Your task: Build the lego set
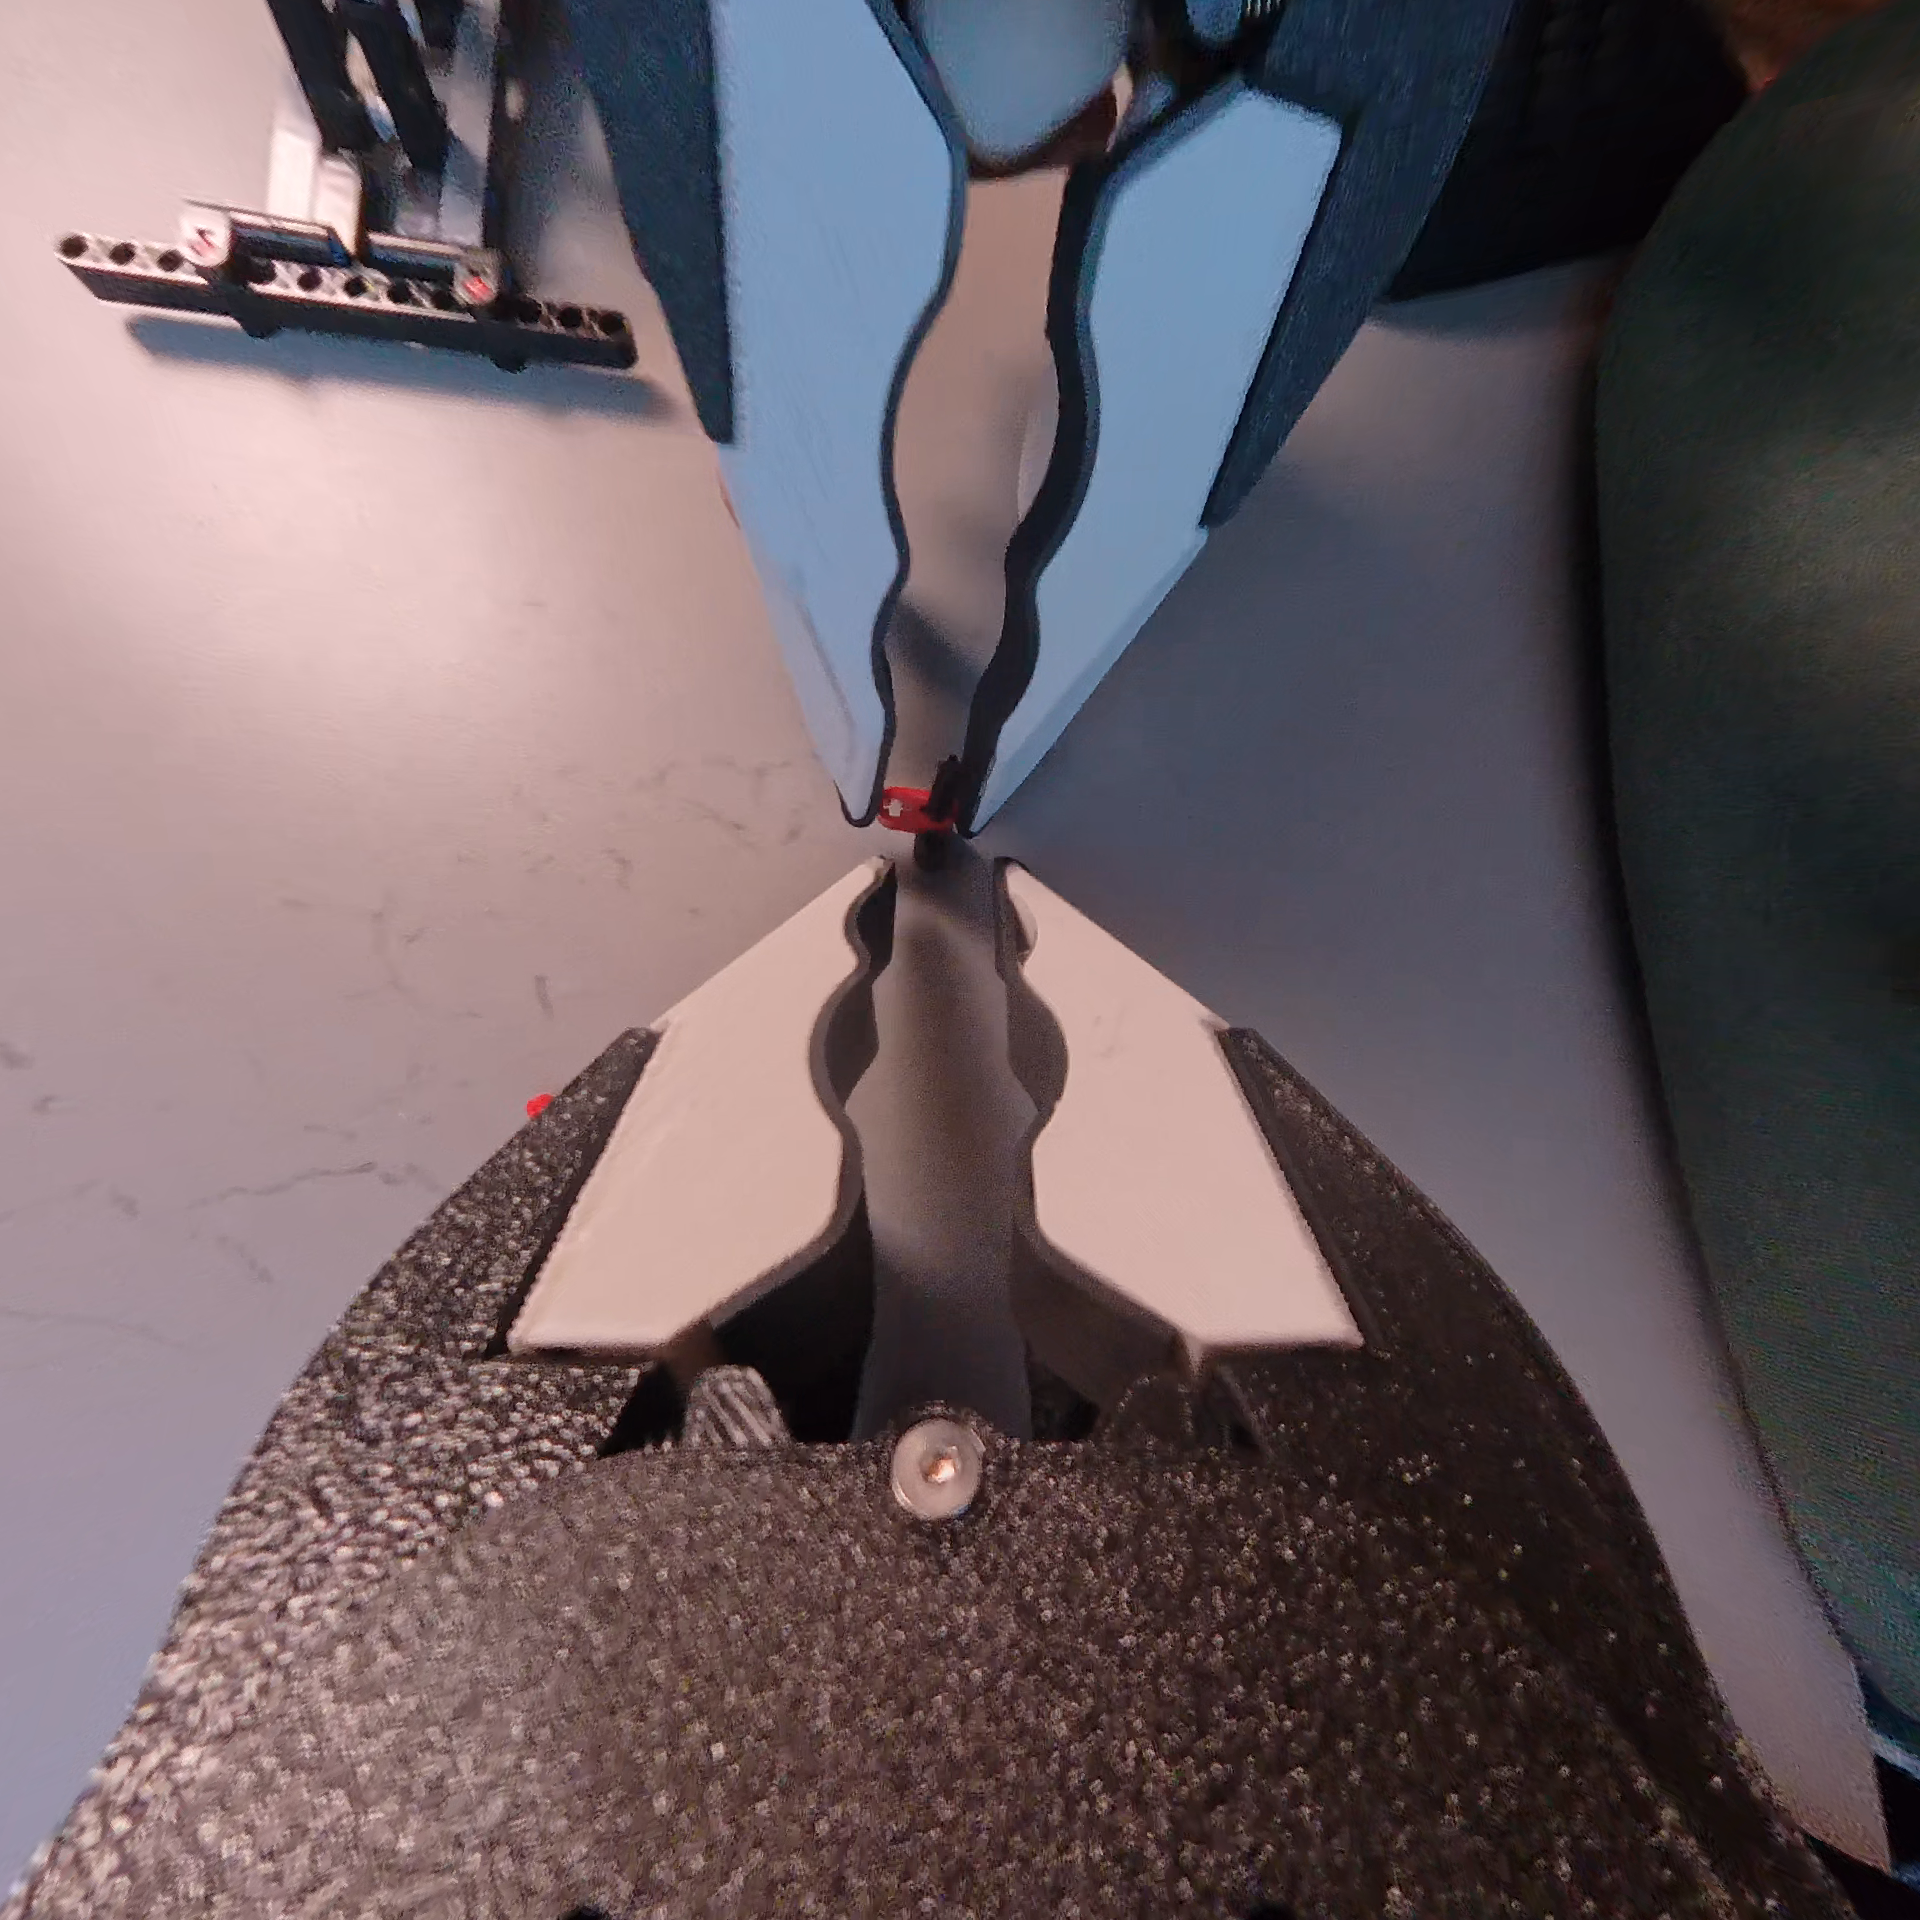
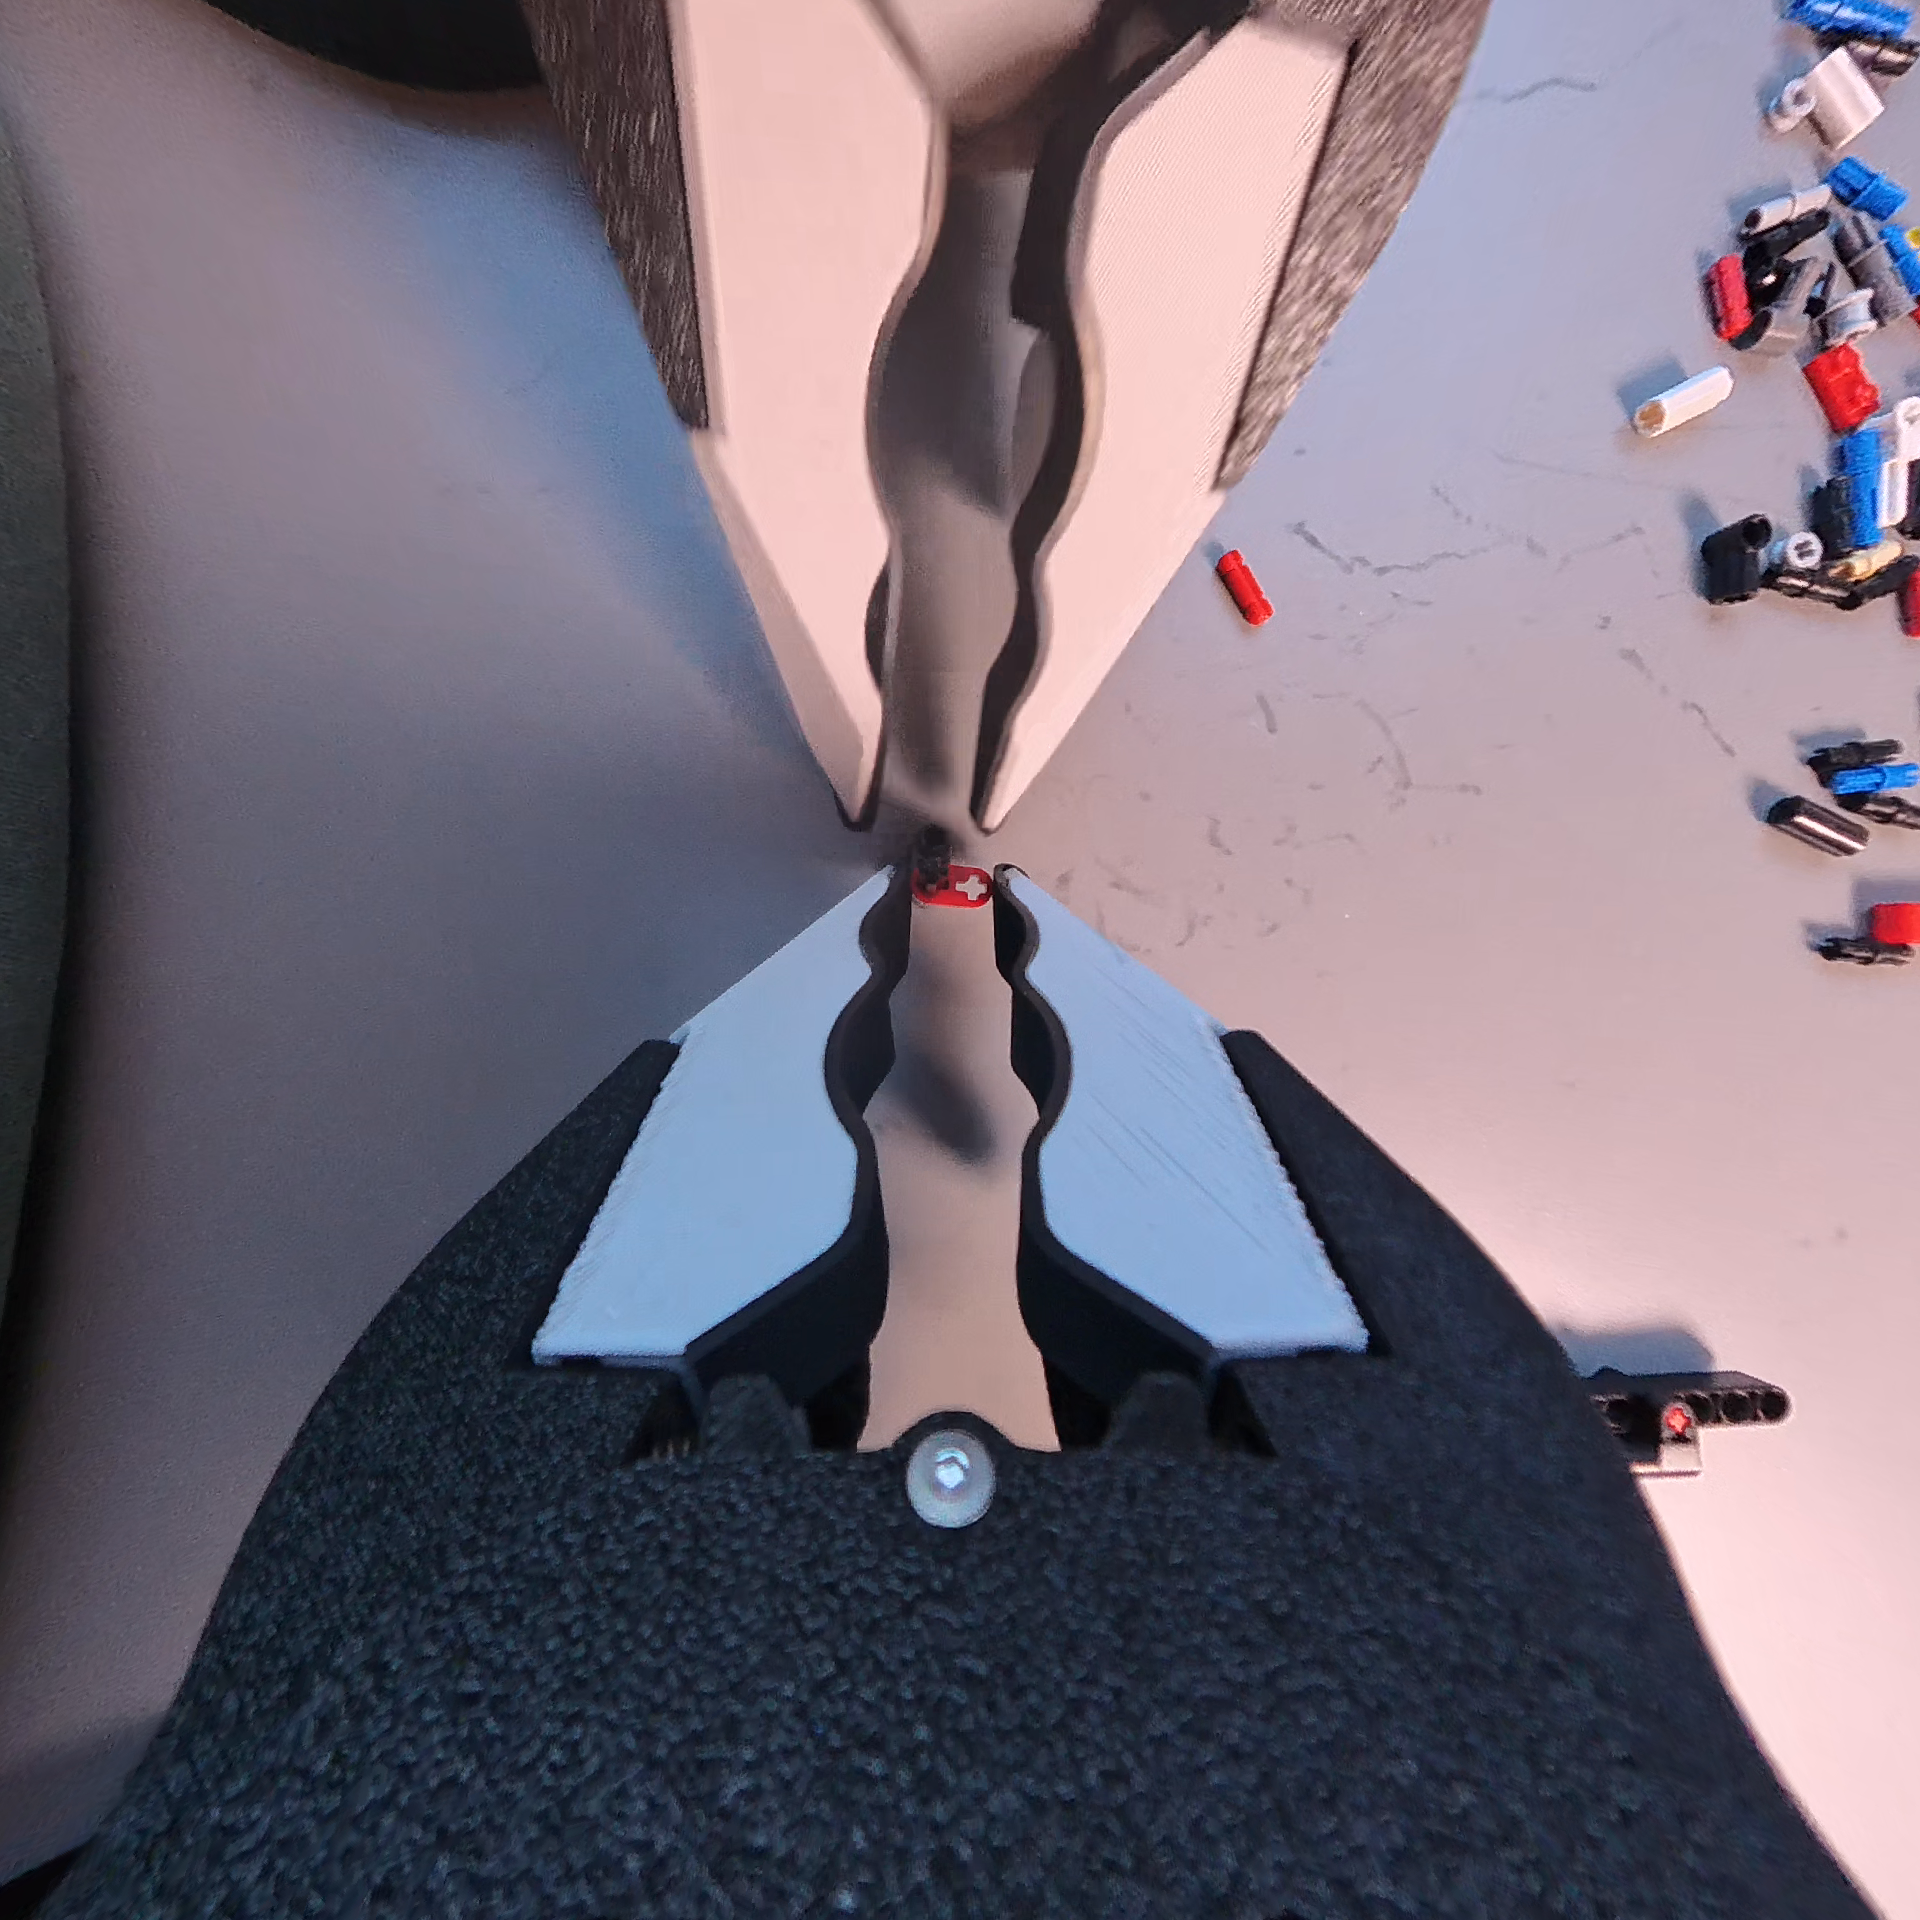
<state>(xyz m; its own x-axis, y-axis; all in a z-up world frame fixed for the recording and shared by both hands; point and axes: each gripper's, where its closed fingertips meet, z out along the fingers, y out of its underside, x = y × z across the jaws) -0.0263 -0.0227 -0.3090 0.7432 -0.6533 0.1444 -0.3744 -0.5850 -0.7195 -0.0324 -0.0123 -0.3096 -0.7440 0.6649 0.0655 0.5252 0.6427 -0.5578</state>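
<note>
While both grippers meet tip to tip above the worktop (image 1: 312, 727), I note the right gripper (image 2: 948, 881) holds a small red connector (image 2: 954, 886) pinched between its fingertips, the piece's long axis running crosswise, from 9 to 3 o'clock in the right wrist view. A black pin (image 2: 928, 847) stands in the connector's left hole and points toward 12 o'clock, straight at the left gripper (image 1: 943, 860).

In the left wrist view the same connector (image 1: 906, 808) sits at 12 o'clock, just beyond my own fingertips, with the pin (image 1: 940, 821) reaching down toward them. The left gripper's jaws stand slightly apart; the pin's end lies at their mouth, but I cannot tell whether the pads touch it or merely flank it. I judge the coming move turns on that axis: pin and left gripper are in line, so any push or pull must run along 12 to 6.

The pin's seating depth is hidden by blur and small size. A black beam assembly (image 1: 343, 291) lies well apart at 10 o'clock, partly cut off; it shows again at 4 o'clock in the right wrist view, mostly hidden behind the gripper body. Loose parts (image 2: 1829, 343) lie scattered at 2 o'clock, running off frame, and a stray red pin (image 2: 1244, 587) rests nearer.
</note>
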